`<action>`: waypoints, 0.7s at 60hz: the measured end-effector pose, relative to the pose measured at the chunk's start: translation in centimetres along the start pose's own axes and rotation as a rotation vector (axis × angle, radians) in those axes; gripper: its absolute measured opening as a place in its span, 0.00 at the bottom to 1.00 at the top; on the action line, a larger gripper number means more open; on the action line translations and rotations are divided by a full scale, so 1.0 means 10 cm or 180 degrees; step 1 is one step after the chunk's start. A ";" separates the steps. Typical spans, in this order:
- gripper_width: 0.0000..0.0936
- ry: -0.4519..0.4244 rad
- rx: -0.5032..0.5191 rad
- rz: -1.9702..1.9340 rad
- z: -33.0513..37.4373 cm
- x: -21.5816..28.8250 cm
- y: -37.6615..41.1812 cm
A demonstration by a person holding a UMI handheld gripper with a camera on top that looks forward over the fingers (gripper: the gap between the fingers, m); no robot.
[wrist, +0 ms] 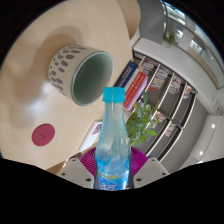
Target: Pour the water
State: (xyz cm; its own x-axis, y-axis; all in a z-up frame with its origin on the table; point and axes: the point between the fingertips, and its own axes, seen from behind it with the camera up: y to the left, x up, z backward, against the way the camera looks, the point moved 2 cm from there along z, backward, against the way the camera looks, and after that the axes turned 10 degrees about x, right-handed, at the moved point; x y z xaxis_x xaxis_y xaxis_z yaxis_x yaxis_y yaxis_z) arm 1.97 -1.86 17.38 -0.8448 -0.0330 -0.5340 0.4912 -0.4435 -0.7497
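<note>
Pale tabletop fills the space beyond the fingers, seen at a strong tilt, with a curved edge running past the cup toward the shelves. Behind that edge stands a rack of magazines or books, its covers too small to read; how many lie there cannot be counted. Some green leaves show between the bottle and the rack, but the plant's pot is hidden.

One bottle, clear plastic with a blue cap, stands between the two fingers of the gripper. Both purple pads press against its lower sides, so the fingers are clamped on it. Its base is cut off below the fingers, and the water level inside is hard to make out; a blue label shows low on the body.

One cup sits on the table beyond the bottle, appearing tipped because of the view, its green inside turned toward the camera and grey spots on its pale outer wall. Whether it holds any water cannot be seen.

One small round pink disc lies on the table, apart from the cup and beside the left finger; what it is cannot be told.
</note>
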 end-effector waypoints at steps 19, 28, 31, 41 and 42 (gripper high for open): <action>0.42 0.0241 0.0002 0.0662 -0.14 0.02 0.06; 0.42 0.0167 0.0030 0.0554 -0.13 0.03 0.08; 0.42 0.0096 -0.0011 0.0402 -0.11 0.05 0.04; 0.42 -0.0558 0.0022 -0.1171 0.12 0.19 -0.21; 0.42 -0.0579 -0.0003 -0.1346 0.15 0.21 -0.22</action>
State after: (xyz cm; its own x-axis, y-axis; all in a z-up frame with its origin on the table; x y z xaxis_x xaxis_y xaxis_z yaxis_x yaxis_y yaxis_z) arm -1.21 -2.26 18.50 -0.9946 -0.0062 -0.1039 0.0955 -0.4512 -0.8873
